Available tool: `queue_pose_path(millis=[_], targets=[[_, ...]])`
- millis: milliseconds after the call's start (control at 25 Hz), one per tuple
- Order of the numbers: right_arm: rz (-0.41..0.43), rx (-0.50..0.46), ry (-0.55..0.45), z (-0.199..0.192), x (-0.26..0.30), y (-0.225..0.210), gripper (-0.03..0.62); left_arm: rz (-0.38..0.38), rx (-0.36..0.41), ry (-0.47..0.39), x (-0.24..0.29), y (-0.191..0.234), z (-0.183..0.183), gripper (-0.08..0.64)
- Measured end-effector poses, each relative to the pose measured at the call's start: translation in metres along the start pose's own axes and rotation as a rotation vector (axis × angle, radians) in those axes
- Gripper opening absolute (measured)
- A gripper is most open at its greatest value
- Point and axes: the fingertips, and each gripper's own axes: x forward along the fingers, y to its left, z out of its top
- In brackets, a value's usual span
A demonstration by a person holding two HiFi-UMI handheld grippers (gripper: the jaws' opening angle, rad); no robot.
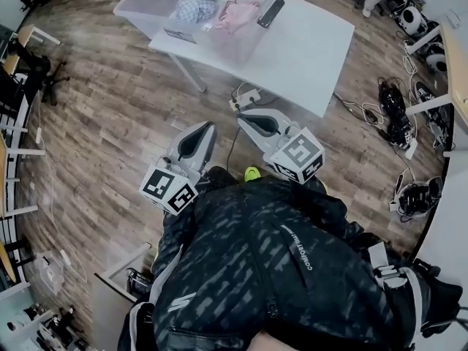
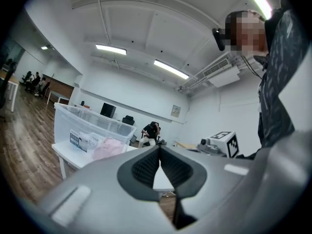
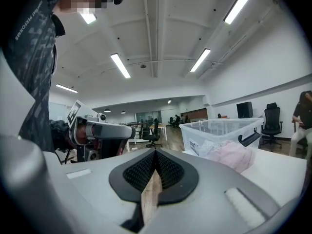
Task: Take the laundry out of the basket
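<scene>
A clear plastic basket (image 1: 150, 2) stands on the white table (image 1: 307, 50) ahead of me. Inside lie a checked garment (image 1: 196, 7) and a pink garment (image 1: 238, 13). Both grippers hang over the wooden floor, close to my body and well short of the table. The left gripper (image 1: 210, 126) is shut with nothing in it, and so is the right gripper (image 1: 243, 115). The left gripper view has the left gripper (image 2: 159, 147) closed in front, with the basket (image 2: 68, 121) and pink garment (image 2: 108, 148) far left. In the right gripper view the right gripper (image 3: 155, 151) is closed, with the basket (image 3: 219, 130) to the right.
A power strip (image 1: 245, 97) with cables lies on the floor under the table's near edge. More cables and gear (image 1: 398, 123) are scattered on the floor at right, beside another desk. A person (image 2: 150, 130) sits far off.
</scene>
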Motion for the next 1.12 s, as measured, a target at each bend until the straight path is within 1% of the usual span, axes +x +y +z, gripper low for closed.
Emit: queue_pose_path(millis=[120, 280, 600, 760, 920, 1120], targets=[[0.006, 0.018, -0.006, -0.002, -0.001, 0.001, 0.000, 0.010, -0.004, -0.001, -0.003, 0.000, -0.001, 0.009], [0.012, 0.039, 0.013, -0.009, 0.002, 0.000, 0.000, 0.012, -0.014, 0.006, -0.002, 0.006, -0.005, 0.009], [-0.026, 0.056, 0.015, -0.012, 0.013, -0.022, 0.000, -0.043, -0.019, 0.013, 0.024, 0.024, -0.002, 0.009], [-0.057, 0.072, 0.006, -0.004, 0.030, -0.042, 0.000, -0.062, -0.018, 0.011, 0.041, 0.047, 0.007, 0.009], [-0.055, 0.050, 0.005, 0.010, 0.055, -0.066, 0.000, -0.061, -0.030, -0.020, 0.058, 0.080, 0.023, 0.011], [-0.048, 0.032, 0.014, 0.027, 0.100, -0.088, 0.000, -0.057, -0.059, -0.018, 0.069, 0.126, 0.029, 0.009]])
